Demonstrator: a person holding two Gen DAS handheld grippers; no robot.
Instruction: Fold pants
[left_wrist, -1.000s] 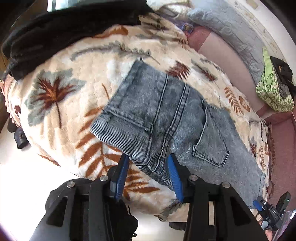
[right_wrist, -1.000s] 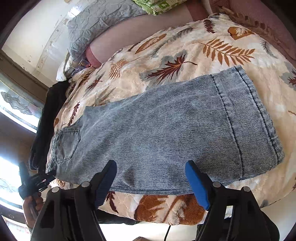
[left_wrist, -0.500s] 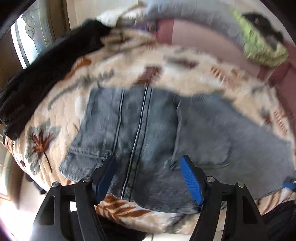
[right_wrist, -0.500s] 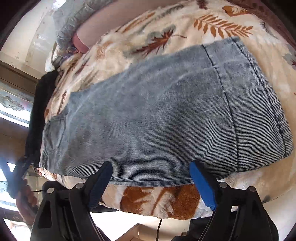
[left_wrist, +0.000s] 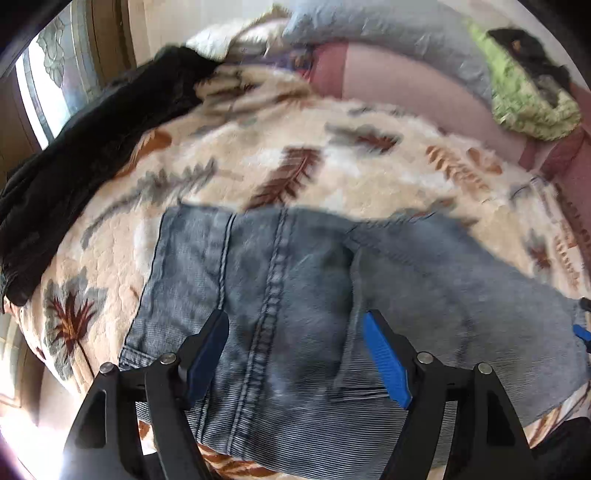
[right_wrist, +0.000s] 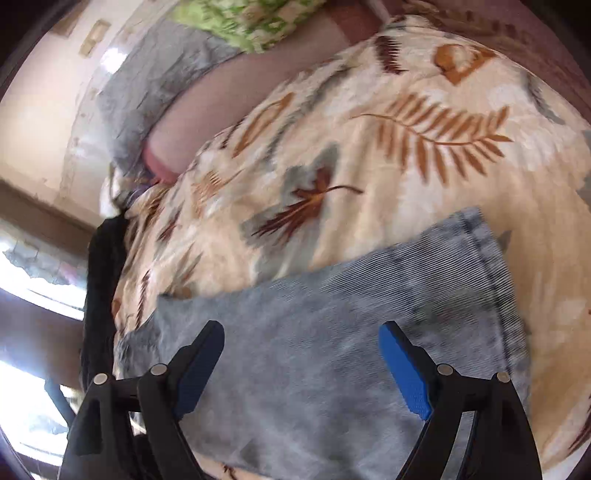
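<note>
Grey-blue denim pants (left_wrist: 295, 295) lie flat, folded lengthwise, on a cream leaf-print blanket (left_wrist: 332, 166). The left wrist view shows the waist end with its seams and back pocket. My left gripper (left_wrist: 295, 328) is open and empty just above that end. The right wrist view shows the leg end of the pants (right_wrist: 369, 332) with the hem at the right. My right gripper (right_wrist: 301, 341) is open and empty over the leg. The blue tip of the right gripper shows at the right edge of the left wrist view (left_wrist: 581, 332).
A black garment (left_wrist: 92, 147) lies along the blanket's left edge by a window. A grey pillow (left_wrist: 388, 40) and a green patterned cloth (left_wrist: 528, 99) lie at the far side on a pink sheet (left_wrist: 406, 85). The bed's near edge runs just below both grippers.
Both grippers have moved forward over the pants and tilted up. The left jaws have opened wider. The pants have not moved.
</note>
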